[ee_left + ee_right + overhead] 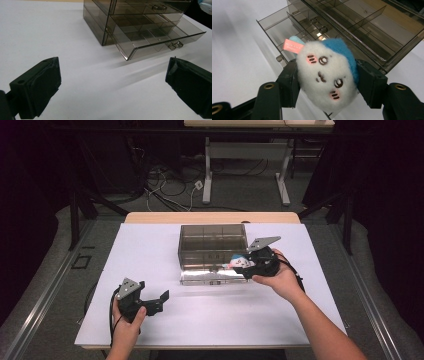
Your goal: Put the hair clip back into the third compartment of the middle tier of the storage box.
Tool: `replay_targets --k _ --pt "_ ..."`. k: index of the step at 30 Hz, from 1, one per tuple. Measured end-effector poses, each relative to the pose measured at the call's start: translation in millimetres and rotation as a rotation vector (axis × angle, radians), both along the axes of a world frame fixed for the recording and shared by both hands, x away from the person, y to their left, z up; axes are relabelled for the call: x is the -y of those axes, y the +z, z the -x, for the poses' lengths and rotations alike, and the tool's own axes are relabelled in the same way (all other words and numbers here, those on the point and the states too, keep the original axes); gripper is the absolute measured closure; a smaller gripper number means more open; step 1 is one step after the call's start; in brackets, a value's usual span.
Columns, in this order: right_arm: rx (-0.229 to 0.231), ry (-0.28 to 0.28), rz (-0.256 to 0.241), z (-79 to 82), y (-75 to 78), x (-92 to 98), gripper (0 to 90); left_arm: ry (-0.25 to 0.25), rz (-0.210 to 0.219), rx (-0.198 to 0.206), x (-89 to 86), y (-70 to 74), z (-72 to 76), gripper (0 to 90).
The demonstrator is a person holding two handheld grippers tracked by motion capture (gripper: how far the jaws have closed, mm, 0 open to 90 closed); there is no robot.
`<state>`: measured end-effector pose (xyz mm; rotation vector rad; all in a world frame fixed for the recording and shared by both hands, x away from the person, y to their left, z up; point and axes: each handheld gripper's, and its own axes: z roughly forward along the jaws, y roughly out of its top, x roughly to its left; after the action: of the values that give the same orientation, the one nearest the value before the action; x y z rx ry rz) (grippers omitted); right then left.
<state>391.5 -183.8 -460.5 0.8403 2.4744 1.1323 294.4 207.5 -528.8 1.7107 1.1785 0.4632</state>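
A smoky clear drawer cabinet (212,242) stands mid-table with its bottom drawer (214,276) pulled out toward me; the drawer (155,40) has several empty compartments. My right gripper (240,264) hovers over the drawer's right end, shut on a small white plush toy (327,75) with a blue ear and a pink tag. The toy (235,262) shows as a white and blue spot by the cabinet front. My left gripper (157,301) rests low at the front left, open and empty, its jaws wide apart, facing the drawer.
A white sheet (150,250) covers the wooden table (210,217). Behind the table, cables (165,185) lie on the floor by a white desk frame (245,165). Bare sheet lies in front of the cabinet and at both sides.
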Motion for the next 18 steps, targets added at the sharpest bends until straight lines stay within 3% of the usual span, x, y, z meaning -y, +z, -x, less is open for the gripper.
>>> replay_targets --k 18 --pt "-0.006 0.005 0.026 -3.8 -6.8 -7.9 40.2 0.000 -0.001 -0.003 -0.2 -0.4 0.0 0.4"
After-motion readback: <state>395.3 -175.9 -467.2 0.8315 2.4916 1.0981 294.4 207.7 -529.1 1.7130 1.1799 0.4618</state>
